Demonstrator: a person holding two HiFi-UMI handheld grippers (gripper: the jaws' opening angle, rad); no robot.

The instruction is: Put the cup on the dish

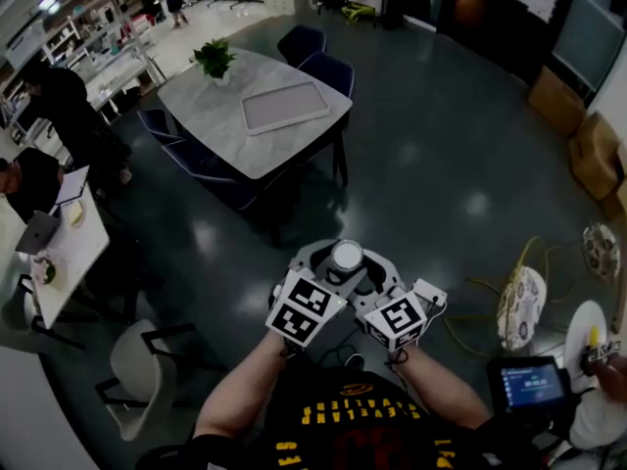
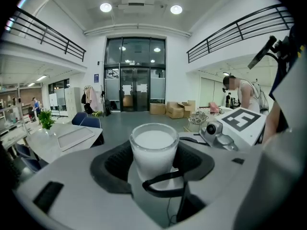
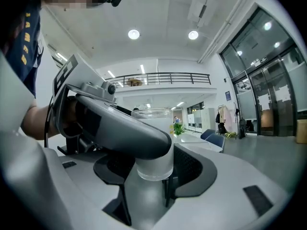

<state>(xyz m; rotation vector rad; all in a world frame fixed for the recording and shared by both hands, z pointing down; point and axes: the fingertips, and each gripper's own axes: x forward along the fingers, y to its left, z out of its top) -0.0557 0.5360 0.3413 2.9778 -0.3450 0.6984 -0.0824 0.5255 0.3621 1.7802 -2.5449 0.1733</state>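
**Operator:** State of the left claw [image 2: 152, 163]?

**Technician:** Clamped on the cup [image 2: 153, 145]. Its pads [image 2: 112, 164] bear on the frosted wall and the cup is upright.

**Operator:** Right claw [image 3: 154, 166]?

**Technician:** Jaws spread wide. The same cup stands between them without being pressed. One jaw of the left claw crosses in front of it.

**Operator:** Position of the cup?

**Technician:** In the air between both claws, above the dark floor [image 1: 441, 155].

**Operator:** Beyond the claws?

**Technician:** Far ahead is a grey tabletop [image 1: 206, 116] carrying a tray [image 1: 285, 105] and a potted plant [image 1: 215, 59].
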